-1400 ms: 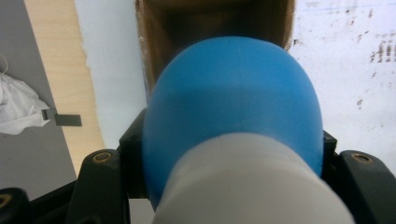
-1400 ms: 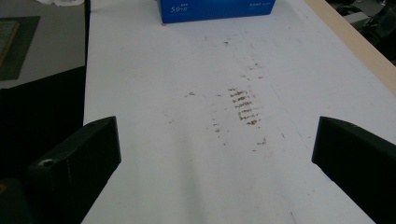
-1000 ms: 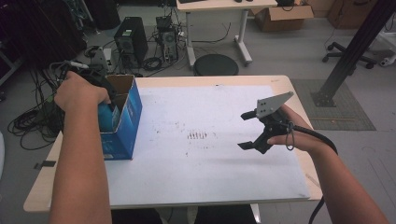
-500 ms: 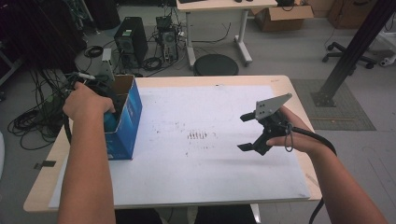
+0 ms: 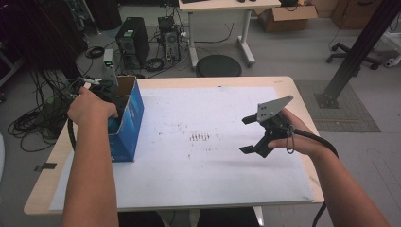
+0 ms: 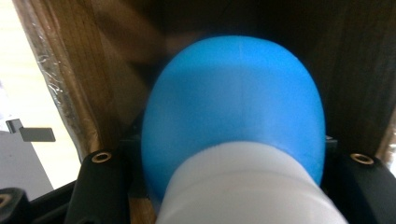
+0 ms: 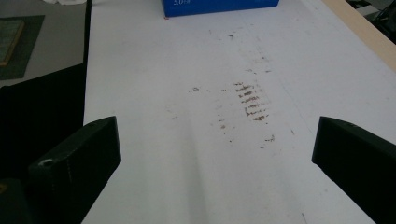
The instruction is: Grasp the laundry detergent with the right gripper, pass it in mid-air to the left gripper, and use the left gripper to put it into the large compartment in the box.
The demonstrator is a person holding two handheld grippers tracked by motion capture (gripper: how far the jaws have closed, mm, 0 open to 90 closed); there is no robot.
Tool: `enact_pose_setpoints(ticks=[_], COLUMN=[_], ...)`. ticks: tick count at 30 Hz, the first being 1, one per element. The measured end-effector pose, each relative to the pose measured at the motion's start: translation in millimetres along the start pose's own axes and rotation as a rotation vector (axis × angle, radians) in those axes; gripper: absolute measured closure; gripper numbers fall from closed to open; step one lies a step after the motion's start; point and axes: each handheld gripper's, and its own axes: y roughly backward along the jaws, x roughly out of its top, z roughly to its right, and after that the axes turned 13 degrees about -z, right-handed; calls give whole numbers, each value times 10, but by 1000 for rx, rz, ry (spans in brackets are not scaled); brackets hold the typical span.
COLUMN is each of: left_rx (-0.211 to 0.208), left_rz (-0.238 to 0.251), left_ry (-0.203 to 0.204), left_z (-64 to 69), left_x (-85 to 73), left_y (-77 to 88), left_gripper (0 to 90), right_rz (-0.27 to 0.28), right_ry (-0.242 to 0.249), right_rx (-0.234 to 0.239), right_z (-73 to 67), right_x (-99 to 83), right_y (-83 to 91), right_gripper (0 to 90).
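We've got our left gripper (image 5: 109,94) down inside the blue box (image 5: 130,120), jaws clamped on a blue-and-white rounded object (image 6: 233,140) that sits right between them, cardboard walls close on either side. We judge this as the placing step; next comes easing the jaws apart and lifting straight up without snagging the box wall. Our right gripper (image 5: 257,135) hovers spread wide and empty over the white sheet (image 5: 213,179), just beyond some brown smudges (image 5: 201,137). Behind the wooden table (image 5: 302,101), ahead of both tongs: computer towers (image 5: 133,45), cables, a round stool (image 5: 218,65).
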Motion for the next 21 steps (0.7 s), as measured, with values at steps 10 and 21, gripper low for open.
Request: enact_pose_setpoints(ticks=[10,21], left_rx=[-4,-3], left_rz=[0,10], left_ry=[-4,7], left_z=[-25,-15], left_x=[-10,-30], left_y=[-45,-57], left_gripper=[386,384], right_rz=[3,8], right_ry=[5,5], right_rx=[-7,-13], right_z=[-19,-37], right_x=[13,22], right_y=[39,78], right_gripper=[13,13])
